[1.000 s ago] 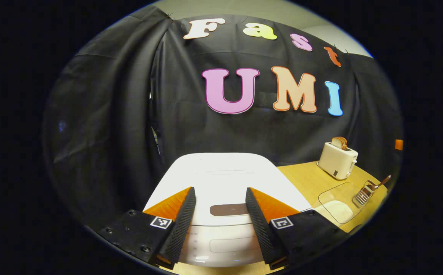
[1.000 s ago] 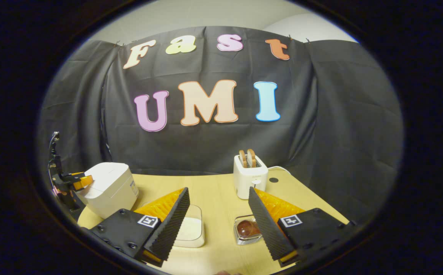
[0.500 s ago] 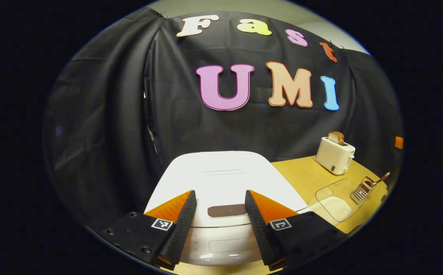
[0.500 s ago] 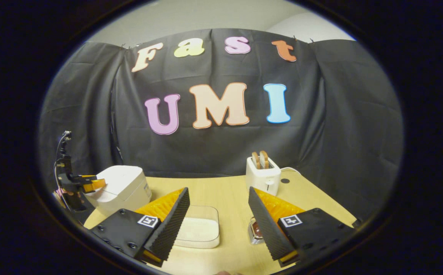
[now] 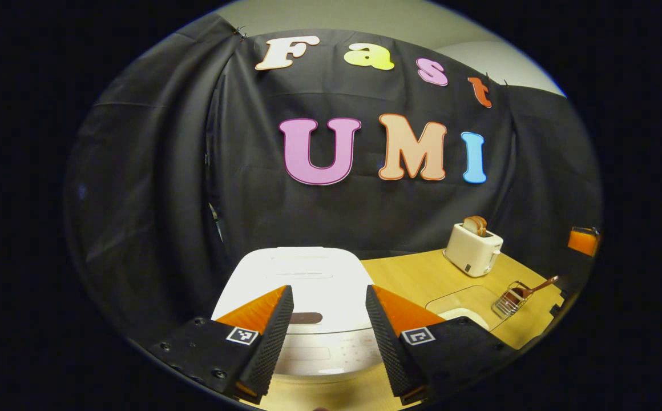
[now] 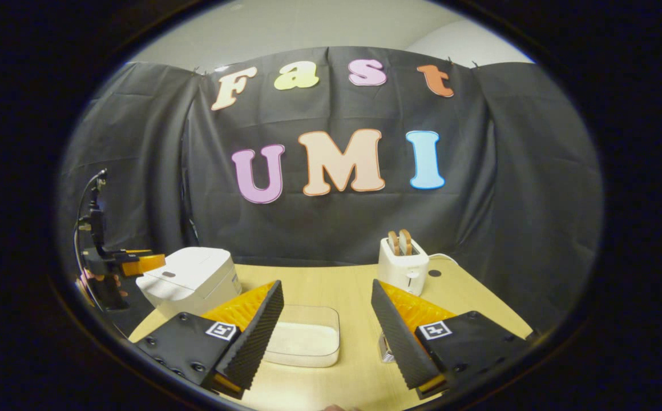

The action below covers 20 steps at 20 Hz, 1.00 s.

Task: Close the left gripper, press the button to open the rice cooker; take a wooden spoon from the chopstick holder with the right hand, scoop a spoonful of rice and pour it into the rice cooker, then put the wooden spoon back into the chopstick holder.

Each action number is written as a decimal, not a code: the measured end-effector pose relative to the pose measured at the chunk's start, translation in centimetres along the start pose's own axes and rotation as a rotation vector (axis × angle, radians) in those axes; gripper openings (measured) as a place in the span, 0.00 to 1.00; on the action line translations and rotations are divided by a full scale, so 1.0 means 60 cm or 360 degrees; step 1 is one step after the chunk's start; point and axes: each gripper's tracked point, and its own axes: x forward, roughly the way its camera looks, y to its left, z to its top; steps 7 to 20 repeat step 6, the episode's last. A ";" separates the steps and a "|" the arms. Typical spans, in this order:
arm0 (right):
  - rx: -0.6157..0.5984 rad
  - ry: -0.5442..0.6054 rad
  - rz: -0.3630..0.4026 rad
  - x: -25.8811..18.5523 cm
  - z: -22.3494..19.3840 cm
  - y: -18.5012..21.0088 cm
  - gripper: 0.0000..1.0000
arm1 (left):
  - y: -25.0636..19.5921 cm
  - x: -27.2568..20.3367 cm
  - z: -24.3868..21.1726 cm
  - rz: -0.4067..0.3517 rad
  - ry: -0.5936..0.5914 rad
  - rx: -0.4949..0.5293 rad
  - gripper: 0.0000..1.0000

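Moved: your left claw (image 5: 326, 337), spread, backs away from the rice cooker (image 5: 302, 285).
Progress: lid down; wooden spoon (image 5: 528, 288) sits in chopstick holder (image 5: 511, 299).
Right claw (image 6: 325, 337): spread, holding nothing.

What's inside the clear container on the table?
The clear container holds a shallow layer of white rice. Its near left corner is covered by the right tool.

Demo booth: black cloth wall (image 6: 513, 188), kitchen appliances.
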 end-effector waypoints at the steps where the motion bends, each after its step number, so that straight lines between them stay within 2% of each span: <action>1: -0.0001 -0.0001 -0.0001 -0.008 0.001 -0.001 0.98 | -0.006 -0.011 0.008 -0.0008 -0.0014 -0.0007 0.75; 4: 0.0025 -0.0023 -0.0008 -0.028 0.007 -0.005 0.96 | -0.025 -0.040 0.012 -0.0030 -0.0005 -0.0044 0.76; 6: 0.0025 -0.0038 -0.0030 -0.038 0.007 -0.016 0.96 | -0.046 -0.056 0.004 -0.0057 0.0029 -0.0080 0.84; 20: 0.0025 -0.0038 -0.0030 -0.038 0.007 -0.016 0.96 | -0.046 -0.056 0.004 -0.0057 0.0029 -0.0080 0.84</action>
